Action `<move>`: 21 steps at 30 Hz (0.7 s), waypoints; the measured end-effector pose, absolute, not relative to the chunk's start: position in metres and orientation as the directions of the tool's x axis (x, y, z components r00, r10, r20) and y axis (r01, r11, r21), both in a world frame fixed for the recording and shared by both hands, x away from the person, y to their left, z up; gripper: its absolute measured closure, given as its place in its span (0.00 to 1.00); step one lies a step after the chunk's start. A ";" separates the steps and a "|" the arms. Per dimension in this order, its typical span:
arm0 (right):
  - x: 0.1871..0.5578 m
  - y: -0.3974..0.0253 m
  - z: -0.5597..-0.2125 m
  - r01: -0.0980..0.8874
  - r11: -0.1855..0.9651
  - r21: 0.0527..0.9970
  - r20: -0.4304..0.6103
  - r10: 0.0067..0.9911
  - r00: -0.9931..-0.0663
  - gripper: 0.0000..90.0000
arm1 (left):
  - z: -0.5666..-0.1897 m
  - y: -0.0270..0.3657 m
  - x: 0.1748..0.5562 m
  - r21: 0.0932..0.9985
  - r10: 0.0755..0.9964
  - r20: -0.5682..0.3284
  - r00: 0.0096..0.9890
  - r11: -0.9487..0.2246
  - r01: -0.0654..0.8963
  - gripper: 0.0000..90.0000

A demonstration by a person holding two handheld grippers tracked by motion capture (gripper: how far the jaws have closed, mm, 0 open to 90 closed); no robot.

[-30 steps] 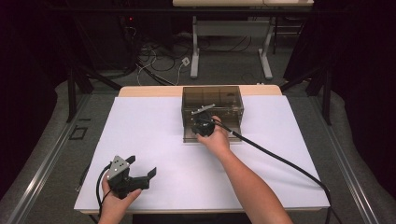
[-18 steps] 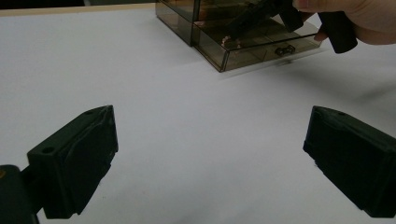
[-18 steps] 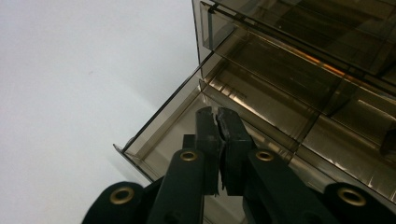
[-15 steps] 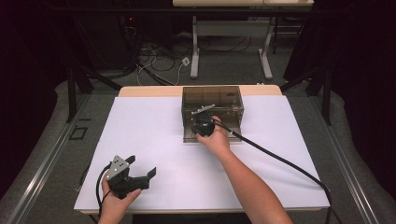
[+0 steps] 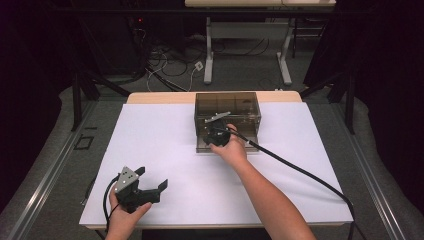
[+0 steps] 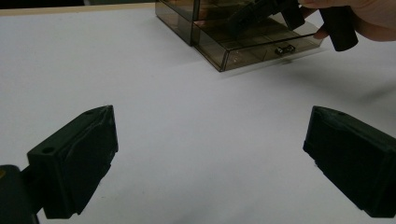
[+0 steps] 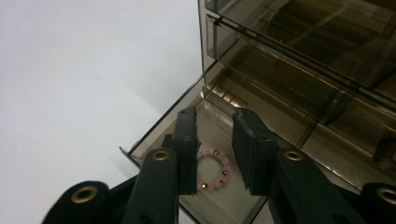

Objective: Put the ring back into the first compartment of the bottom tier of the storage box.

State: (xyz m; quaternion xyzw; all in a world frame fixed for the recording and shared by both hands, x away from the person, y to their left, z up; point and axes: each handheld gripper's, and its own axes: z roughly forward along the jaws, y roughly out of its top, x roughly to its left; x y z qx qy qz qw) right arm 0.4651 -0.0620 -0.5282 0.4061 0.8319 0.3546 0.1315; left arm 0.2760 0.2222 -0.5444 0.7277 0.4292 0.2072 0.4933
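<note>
Bracelet [image 7: 212, 169] of pink beads is lying flat in the pulled-out drawer [image 7: 154, 133], directly between the right gripper [image 7: 214, 149]'s part-open, empty jaws. Lowering straight and closing gently across the beads should be working best.

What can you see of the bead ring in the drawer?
The bead ring is a small loop of pale pink beads with a few gold and darker red ones strung between. It lies flat on the floor of the pulled-out bottom drawer of the smoky clear box, near the drawer's front corner. The right gripper hangs over it, jaws parted either side of the loop. Whether the jaws touch it cannot be told; the left jaw hides part of its edge.
</note>
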 end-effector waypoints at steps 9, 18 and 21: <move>0.462 -0.061 -0.525 0.563 0.393 0.727 0.089 0.759 -0.645 0.70 | -0.545 0.222 0.276 0.896 0.829 -0.128 0.544 -0.139 0.422 0.03; 0.459 -0.061 -0.520 0.525 0.397 0.753 0.066 0.748 -0.661 0.60 | -0.545 0.221 0.276 0.894 0.829 -0.127 0.545 -0.142 0.424 0.03; 0.458 -0.061 -0.520 0.501 0.387 0.774 0.058 0.745 -0.665 0.57 | -0.545 0.221 0.277 0.893 0.829 -0.125 0.545 -0.145 0.425 0.03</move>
